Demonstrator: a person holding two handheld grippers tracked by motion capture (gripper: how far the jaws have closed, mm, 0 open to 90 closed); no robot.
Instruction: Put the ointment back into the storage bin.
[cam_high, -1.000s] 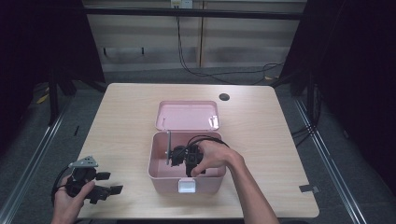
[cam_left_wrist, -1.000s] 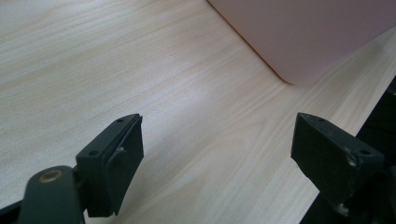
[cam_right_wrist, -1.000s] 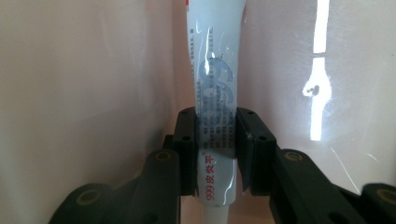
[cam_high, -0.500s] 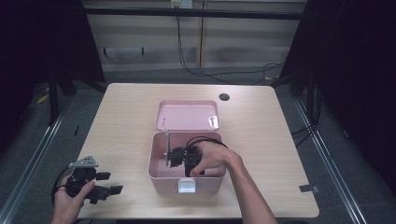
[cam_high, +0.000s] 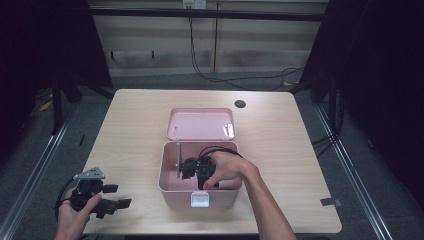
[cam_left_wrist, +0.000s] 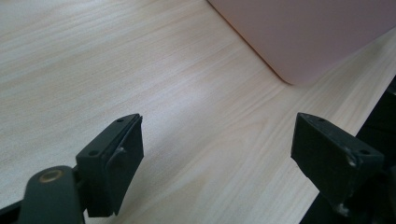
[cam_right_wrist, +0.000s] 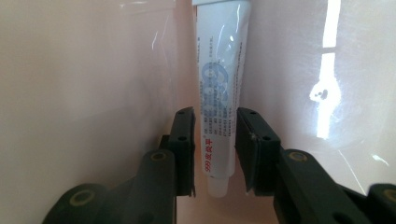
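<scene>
At the left edge of the desk (cam_high: 130, 130), near the front corner, the left tool (cam_high: 111, 196) rests low in the person's left hand (cam_high: 75, 215), well apart from the work. Its jaws stand wide apart with nothing between them; in the left gripper view they frame only bare wood grain, with a rounded corner of the pink box (cam_left_wrist: 303, 32) beyond. This tool looks idle for now.

Moving right, the pink box (cam_high: 167, 182) sits in the middle of the desk with its lid (cam_high: 200, 124) thrown back flat behind it. The right hand (cam_high: 227, 167) reaches down into the box, carrying the right tool (cam_high: 192, 170) inside its walls.

The right gripper view shows the step in hand: a white tube of ointment (cam_right_wrist: 219, 84), printed in blue and red, lies on the pink floor of the box, cap end nearest the camera. The right tool (cam_right_wrist: 215, 149) has its jaws on either side of the lower tube, drawn in close. Narrow gaps seem to remain on both sides, so I judge the tool is about to clamp and not yet gripping firmly.

This looks like the grasp stage of taking the tube out of the box. The next move calls for pressing the jaws fully onto the tube, then lifting straight up so it clears the box wall without catching. The tube's smooth skin may slip, so a firm hold near the cap end would help.
</scene>
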